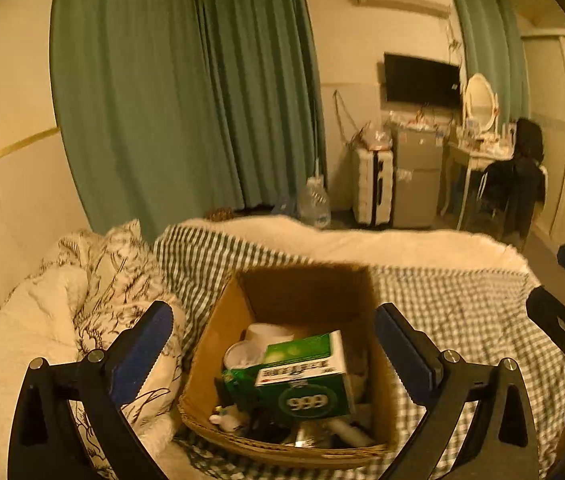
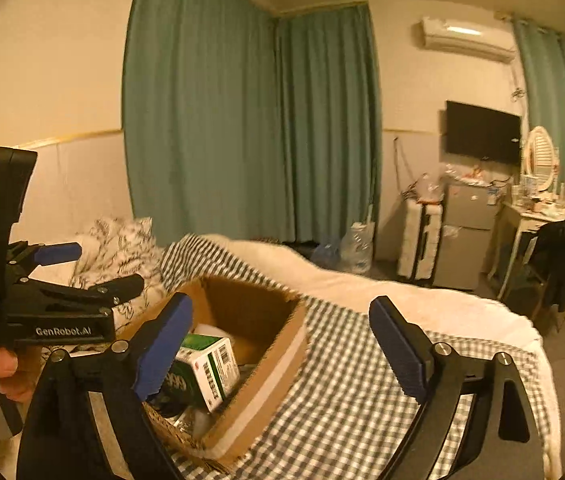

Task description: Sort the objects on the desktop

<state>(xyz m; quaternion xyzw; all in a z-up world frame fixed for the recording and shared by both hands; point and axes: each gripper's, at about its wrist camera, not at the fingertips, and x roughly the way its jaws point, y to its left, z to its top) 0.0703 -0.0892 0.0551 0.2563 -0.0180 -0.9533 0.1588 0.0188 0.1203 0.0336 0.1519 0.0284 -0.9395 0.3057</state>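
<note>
Your checked bedspread [image 1: 462,312] runs under both sets of fingers, and the cardboard box [image 1: 218,344] sits on it, dead centre between the left gripper [image 1: 274,352] fingers but down by the left finger of your right gripper [image 2: 282,348]. Inside it, the green-and-white 999 carton [image 1: 306,380] lies tilted on top, a white cup [image 1: 258,344] just behind it. Both grippers are spread wide, nothing held.

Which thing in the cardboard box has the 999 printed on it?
The green-and-white carton, lying on top of the pile in the cardboard box. The white cup behind it is plain, and the small white bottle is much smaller.
</note>
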